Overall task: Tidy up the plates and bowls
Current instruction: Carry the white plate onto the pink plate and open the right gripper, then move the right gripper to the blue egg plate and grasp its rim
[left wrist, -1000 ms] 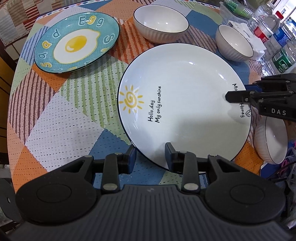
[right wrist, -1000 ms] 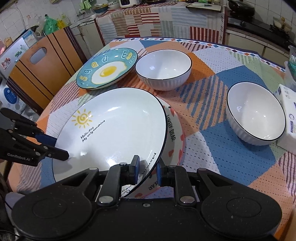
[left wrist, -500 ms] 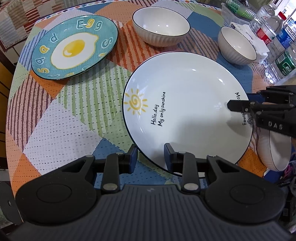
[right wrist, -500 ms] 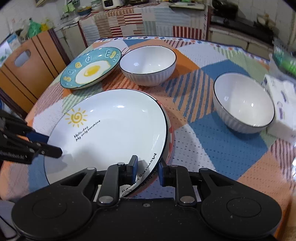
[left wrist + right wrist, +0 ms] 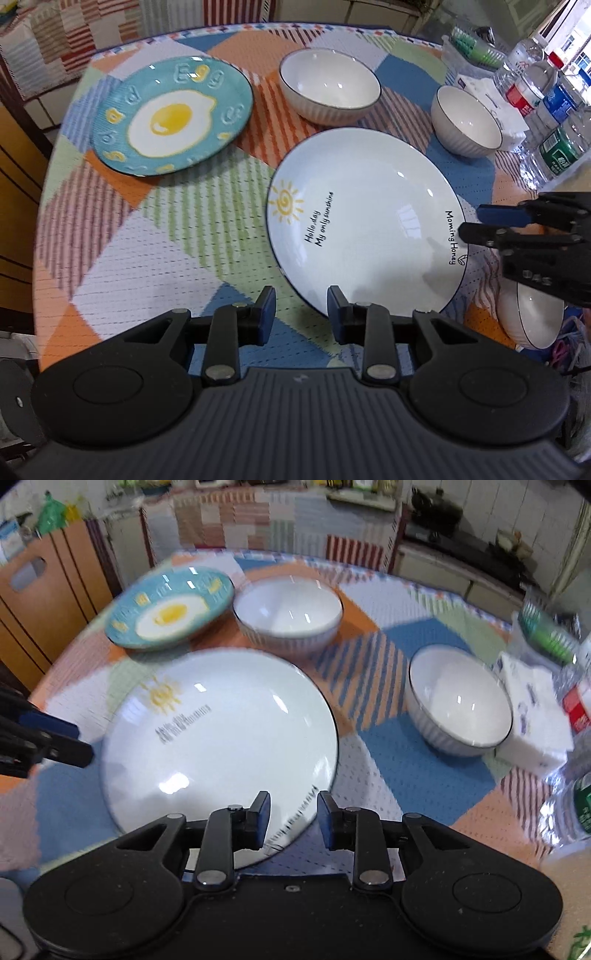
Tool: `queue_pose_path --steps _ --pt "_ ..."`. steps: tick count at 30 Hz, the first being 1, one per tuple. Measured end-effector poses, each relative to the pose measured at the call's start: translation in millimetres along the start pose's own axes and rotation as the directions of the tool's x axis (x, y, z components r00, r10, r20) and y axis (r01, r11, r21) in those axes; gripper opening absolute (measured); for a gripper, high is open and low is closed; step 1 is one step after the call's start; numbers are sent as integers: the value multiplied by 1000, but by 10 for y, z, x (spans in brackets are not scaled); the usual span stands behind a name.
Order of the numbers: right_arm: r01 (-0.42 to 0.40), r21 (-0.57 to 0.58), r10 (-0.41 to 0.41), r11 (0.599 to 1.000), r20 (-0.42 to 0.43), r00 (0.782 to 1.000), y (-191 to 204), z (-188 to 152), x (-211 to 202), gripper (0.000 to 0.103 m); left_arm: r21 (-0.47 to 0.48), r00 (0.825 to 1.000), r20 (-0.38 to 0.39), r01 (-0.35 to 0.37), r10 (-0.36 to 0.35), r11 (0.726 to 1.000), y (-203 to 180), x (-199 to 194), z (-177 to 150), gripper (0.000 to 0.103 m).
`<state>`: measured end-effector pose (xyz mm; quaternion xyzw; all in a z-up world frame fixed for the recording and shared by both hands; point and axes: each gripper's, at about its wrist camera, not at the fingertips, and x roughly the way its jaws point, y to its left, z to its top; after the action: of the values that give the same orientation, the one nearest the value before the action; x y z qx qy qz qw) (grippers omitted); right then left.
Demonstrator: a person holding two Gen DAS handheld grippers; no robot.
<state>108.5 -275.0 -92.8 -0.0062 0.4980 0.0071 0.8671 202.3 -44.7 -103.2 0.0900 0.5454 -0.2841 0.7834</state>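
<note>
The white sun plate (image 5: 364,225) lies flat on the patchwork tablecloth (image 5: 147,240), between the two grippers. The left gripper (image 5: 301,314) hangs at its 6 o'clock edge with jaws spread and nothing between them; the right finger (image 5: 338,314) sits just at the rim. The right gripper (image 5: 291,818) is also spread wide, its gap over the plate's rim but not pinching it; in the left wrist view it (image 5: 476,225) shows at 3 o'clock of the plate.

Around the plate: one teal egg plate (image 5: 171,114) at 10 o'clock, one white bowl (image 5: 328,90) at 12, a second bowl (image 5: 467,122) at 2, and a third bowl (image 5: 530,319) at 4, partly hidden behind the right gripper. A tissue pack (image 5: 495,103) and several water bottles (image 5: 543,107) crowd the table edge past the second bowl.

The sun plate reads "Hello,day My only sunshine" and "Morning Honey"; the teal plate shows raised letters, "Egg" among them. The right gripper bears "DAS". The right wrist view is motion-blurred
</note>
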Motion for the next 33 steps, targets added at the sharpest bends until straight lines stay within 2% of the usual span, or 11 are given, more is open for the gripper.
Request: queue_pose_path --steps 5,12,17,19,21,23,27,33 --pt "-71 -7 71 997 57 996 109 127 -392 32 13 998 46 -43 42 999 -17 -298 -47 30" --pt "-100 -62 108 993 142 984 323 235 -827 33 12 991 97 -89 87 996 65 -663 -61 30" --pt "-100 -121 121 988 188 975 501 317 -1004 46 5 985 125 -119 118 993 148 -890 -65 35" --pt "-97 -144 126 985 206 970 573 357 -1065 49 -1 983 134 -130 129 992 181 -967 -69 41" --pt "-108 -172 146 979 230 962 643 393 -1117 54 8 979 149 -140 138 990 203 -1056 -68 41" --pt "-129 -201 178 971 249 952 711 452 -1146 64 8 971 197 -137 132 991 240 -1188 -62 41" --pt "-133 -269 209 954 278 938 837 696 -1112 65 -19 956 256 -145 145 989 326 -1379 19 42" --pt "-122 -398 250 909 288 924 896 1150 -980 73 -83 945 267 -175 191 981 607 -1364 227 50"
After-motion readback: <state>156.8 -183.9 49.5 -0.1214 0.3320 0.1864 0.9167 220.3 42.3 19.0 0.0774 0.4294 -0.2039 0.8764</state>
